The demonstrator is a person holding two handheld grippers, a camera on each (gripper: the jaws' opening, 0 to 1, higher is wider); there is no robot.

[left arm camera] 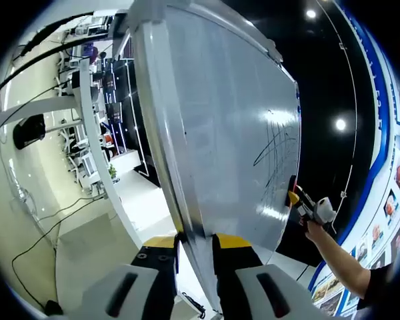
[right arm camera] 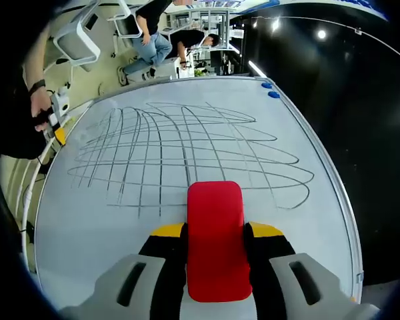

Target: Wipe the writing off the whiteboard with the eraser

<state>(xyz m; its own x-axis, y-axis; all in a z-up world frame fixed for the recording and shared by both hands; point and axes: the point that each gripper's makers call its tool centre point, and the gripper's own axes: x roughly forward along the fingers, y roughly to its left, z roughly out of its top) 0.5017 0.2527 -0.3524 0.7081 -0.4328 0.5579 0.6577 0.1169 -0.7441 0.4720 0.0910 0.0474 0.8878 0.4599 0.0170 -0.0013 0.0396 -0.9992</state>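
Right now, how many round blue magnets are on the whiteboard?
2 round blue magnets, side by side at the white whiteboard's far corner: one, the other. Others may be hidden.

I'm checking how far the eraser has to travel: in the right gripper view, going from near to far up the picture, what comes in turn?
Right tongs shut on the red eraser → bare whiteboard → scribbled grid of lines → two blue magnets at the board's far edge → people seated beyond.
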